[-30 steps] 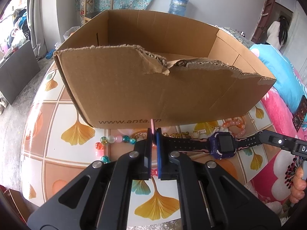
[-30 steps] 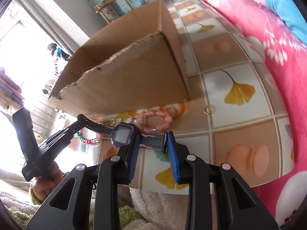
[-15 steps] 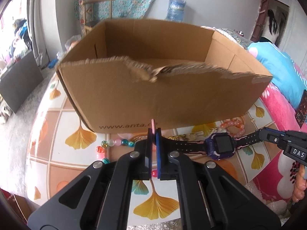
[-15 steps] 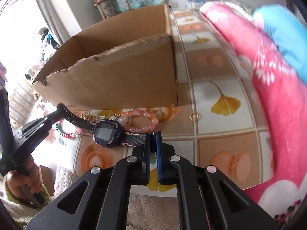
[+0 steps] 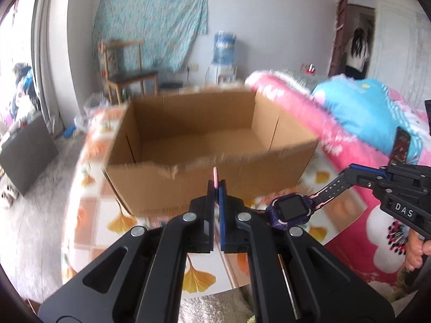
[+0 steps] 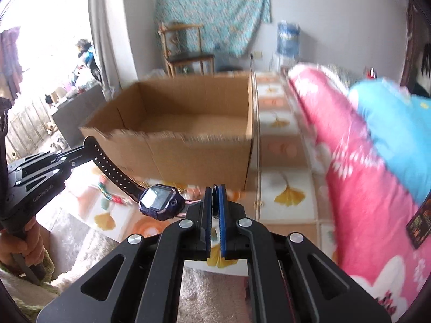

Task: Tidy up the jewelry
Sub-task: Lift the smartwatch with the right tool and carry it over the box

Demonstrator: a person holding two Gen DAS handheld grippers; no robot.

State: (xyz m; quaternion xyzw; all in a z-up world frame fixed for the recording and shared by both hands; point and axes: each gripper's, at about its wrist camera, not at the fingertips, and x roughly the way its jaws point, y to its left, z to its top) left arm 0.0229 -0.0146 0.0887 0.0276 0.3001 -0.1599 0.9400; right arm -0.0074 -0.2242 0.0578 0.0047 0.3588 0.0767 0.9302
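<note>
I am holding a watch (image 5: 292, 210) by its two strap ends, one in each hand. On the left, my left gripper (image 5: 216, 185) has its jaws pressed together on the pink-backed tip of one strap, which is poking up between them. From there the watch is stretching away to the right, its long axis running roughly level across the front of the cardboard box (image 5: 204, 145), its purple face hanging in mid-span. On the right, my right gripper (image 6: 215, 196) is pinching the other strap end, jaws clamped tight with only the thin band between them; from this side the watch face (image 6: 159, 202) is sitting just left of the jaws.

The watch is hanging clear of the desk (image 5: 89, 215), just in front of the box's torn near wall and a little below its rim. The open box is lying straight ahead of both jaws, neither hand plainly nearer. A string of beads (image 6: 110, 195) is lying on the desk below. I judge the coming move to be carrying the watch forward over that rim, keeping both ends level.
</note>
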